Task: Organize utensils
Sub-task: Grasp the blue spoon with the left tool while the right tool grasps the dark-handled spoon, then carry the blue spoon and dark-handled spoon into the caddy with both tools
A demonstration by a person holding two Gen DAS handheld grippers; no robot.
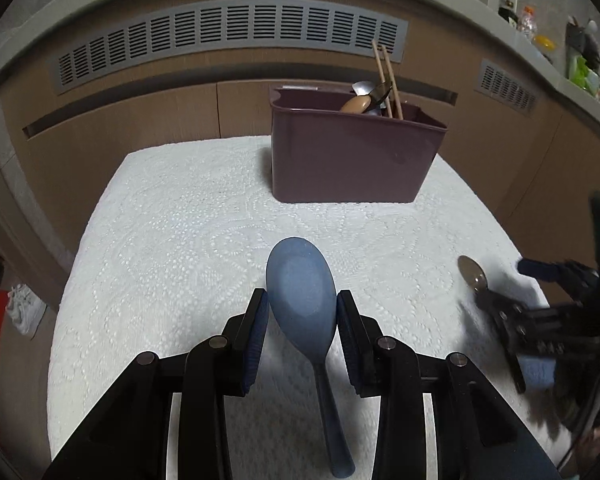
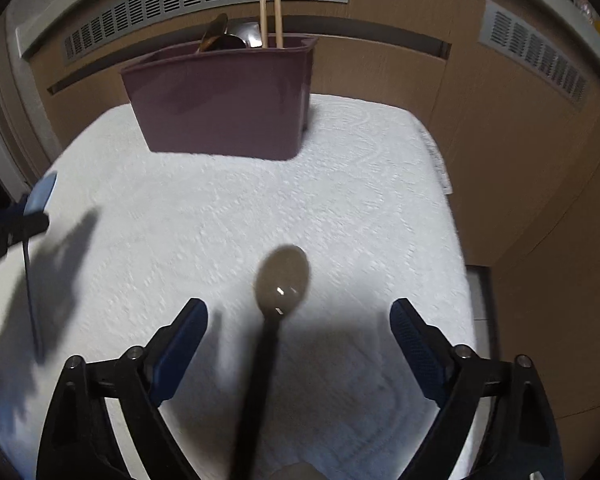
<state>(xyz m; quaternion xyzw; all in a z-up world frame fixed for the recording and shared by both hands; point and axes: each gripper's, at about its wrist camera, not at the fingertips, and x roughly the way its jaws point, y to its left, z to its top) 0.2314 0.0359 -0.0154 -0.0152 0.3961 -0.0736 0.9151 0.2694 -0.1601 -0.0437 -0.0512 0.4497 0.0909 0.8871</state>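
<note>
Left gripper (image 1: 302, 304), pointed level toward the far edge of the table, clamps the bowl of a pale blue plastic rice paddle (image 1: 302, 292) between its blue pads; the paddle's handle runs back toward the camera, above the white embossed paper towel (image 1: 180, 220). Right gripper (image 2: 298, 320) stands with jaws spread wide, touching nothing between them; a dark-handled metal spoon (image 2: 282, 276) lies between the spread fingers, bowl pointing away, on the towel. A mauve rectangular plastic utensil bin (image 1: 348, 156) stands at the towel's far edge, holding two wooden chopsticks (image 1: 386, 76) upright, a wooden-handled utensil (image 1: 356, 104) and metal spoons (image 2: 246, 34), all at one end.
</note>
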